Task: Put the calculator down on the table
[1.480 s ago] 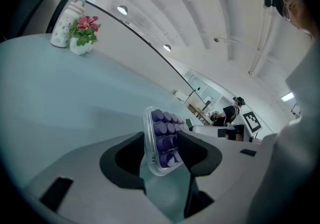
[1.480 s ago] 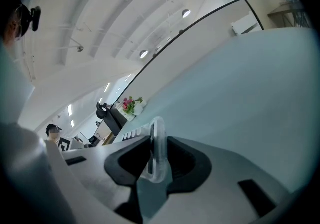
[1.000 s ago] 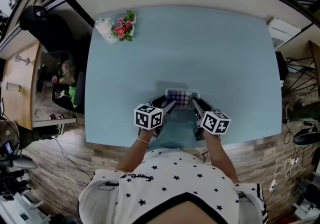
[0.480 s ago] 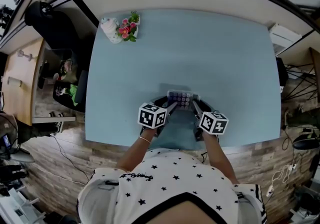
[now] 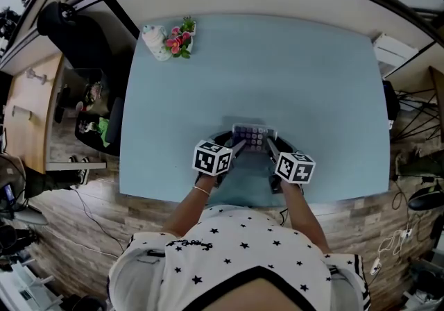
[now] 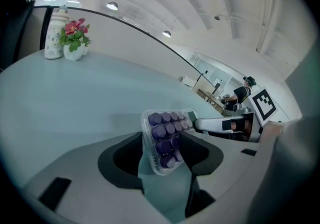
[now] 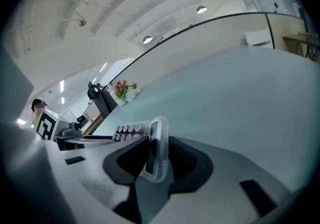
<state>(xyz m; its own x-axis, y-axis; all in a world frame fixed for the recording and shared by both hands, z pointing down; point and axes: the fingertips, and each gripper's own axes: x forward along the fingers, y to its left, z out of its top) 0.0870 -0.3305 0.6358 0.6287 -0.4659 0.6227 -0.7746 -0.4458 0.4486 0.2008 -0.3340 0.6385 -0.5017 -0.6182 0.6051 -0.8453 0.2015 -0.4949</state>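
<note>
Reaching over the near edge of the tabletop (image 5: 277, 66), a person in a star-print shirt (image 5: 229, 247) holds a gripper in each hand, both angled down toward the calculator (image 5: 250, 136). The marker cubes sit nearer than the calculator, the left cube (image 5: 211, 158) off its left corner and the right cube (image 5: 295, 168) off its right.

The left tongs (image 5: 236, 147) straddle the calculator's near left edge. Their jaws stand wide and have just been opening, with the purple-keyed end of the calculator (image 6: 165, 135) between the dark pads, which stand close beside it without clamping it. The right tongs (image 5: 272, 148) do the same at the near right edge. They too are spread and have just been opening, and the clear-cased calculator (image 7: 155, 148) shows edge-on between their pads.

The calculator lies keys-up and looks to rest on the pale blue tabletop, near its front edge.

Well beyond the calculator, at the far left corner, a pot of pink flowers (image 5: 177, 37) stands just beside a pale bottle (image 5: 154, 42).
</note>
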